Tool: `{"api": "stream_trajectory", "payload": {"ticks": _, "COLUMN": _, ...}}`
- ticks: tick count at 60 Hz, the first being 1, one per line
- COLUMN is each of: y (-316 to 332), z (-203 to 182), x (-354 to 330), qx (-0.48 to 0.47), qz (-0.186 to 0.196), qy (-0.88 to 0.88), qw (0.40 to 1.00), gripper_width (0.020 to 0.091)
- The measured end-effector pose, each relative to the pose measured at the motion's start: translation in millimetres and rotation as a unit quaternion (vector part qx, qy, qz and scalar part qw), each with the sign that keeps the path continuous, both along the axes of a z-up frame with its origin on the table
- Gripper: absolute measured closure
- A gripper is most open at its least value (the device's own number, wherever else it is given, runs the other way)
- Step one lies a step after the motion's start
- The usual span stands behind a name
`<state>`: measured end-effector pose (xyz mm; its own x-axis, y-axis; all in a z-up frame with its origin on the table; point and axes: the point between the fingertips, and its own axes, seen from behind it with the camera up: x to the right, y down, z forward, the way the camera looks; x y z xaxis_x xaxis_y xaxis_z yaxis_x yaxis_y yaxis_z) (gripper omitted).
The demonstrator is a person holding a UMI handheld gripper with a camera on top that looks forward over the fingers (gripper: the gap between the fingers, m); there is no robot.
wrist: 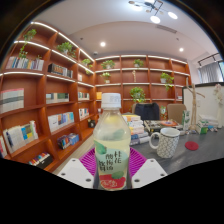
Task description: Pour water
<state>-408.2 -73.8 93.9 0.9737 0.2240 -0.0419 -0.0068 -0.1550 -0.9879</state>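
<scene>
Squeezing the water bottle (112, 150) tight between both fingers, the gripper (112, 180) holds it straight up with its cap on, so pouring into the mug (168, 142) nearby has not begun.

Wooden bookshelves (50, 95) line the walls, stocked with books and potted plants (137, 94). Recessed ceiling lights (155, 15) are lit. A dark counter (205, 150) carries assorted small items.
</scene>
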Motion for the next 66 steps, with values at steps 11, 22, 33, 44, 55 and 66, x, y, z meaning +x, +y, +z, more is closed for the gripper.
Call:
{"api": "stream_trajectory", "payload": {"ticks": 11, "y": 29, "z": 11, "x": 9, "qx": -0.054, "qz": -0.016, "qy": 0.121, "qw": 0.991, "gripper_width": 0.0727}}
{"api": "stream_trajectory", "payload": {"ticks": 22, "y": 70, "z": 39, "x": 12, "qx": -0.098, "qz": -0.007, "qy": 0.381, "qw": 0.919, "gripper_width": 0.0729}}
{"api": "stream_trajectory", "payload": {"ticks": 33, "y": 96, "z": 62, "x": 27, "qx": -0.099, "qz": -0.005, "qy": 0.597, "qw": 0.796, "gripper_width": 0.0728}}
{"api": "stream_trajectory", "payload": {"ticks": 44, "y": 114, "z": 69, "x": 44, "qx": -0.101, "qz": -0.008, "qy": 0.719, "qw": 0.687, "gripper_width": 0.0729}}
{"api": "stream_trajectory", "payload": {"ticks": 55, "y": 124, "z": 87, "x": 61, "qx": -0.095, "qz": 0.001, "qy": 0.816, "qw": 0.570, "gripper_width": 0.0728}}
{"api": "stream_trajectory", "payload": {"ticks": 66, "y": 132, "z": 98, "x": 69, "qx": -0.090, "qz": 0.004, "qy": 0.848, "qw": 0.521, "gripper_width": 0.0728}}
